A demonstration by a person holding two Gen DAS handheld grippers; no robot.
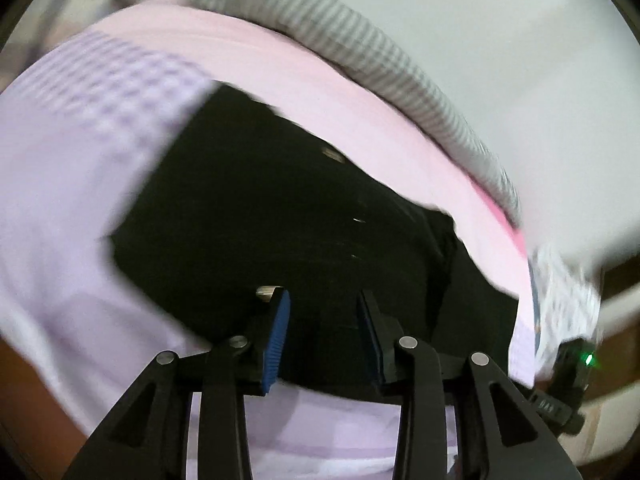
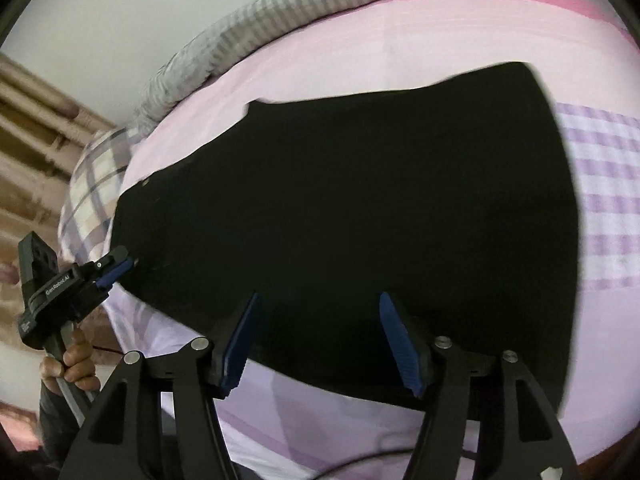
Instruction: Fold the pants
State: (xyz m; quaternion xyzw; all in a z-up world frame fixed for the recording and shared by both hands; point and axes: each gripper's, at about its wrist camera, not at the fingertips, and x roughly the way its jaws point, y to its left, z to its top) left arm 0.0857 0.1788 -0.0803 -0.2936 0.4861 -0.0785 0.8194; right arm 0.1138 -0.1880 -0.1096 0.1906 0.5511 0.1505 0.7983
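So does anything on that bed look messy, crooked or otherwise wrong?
Nothing stands out. The black pants lie flat on the pink sheet, and both grippers, left and right, hang open above them, gripping nothing. The left view is blurred.

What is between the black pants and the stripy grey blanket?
Only bare pink sheet lies between the black pants and the striped grey blanket. Nothing sits on that strip. The right wrist view shows it best.

Both wrist cameras look steeply down along their own fingers, close over the black pants (image 1: 280, 208) lying on the pink bedsheet (image 2: 320, 60). The two views share the pants; the right view, nearer their long edge, also catches the left gripper (image 2: 120, 268) at their left end.
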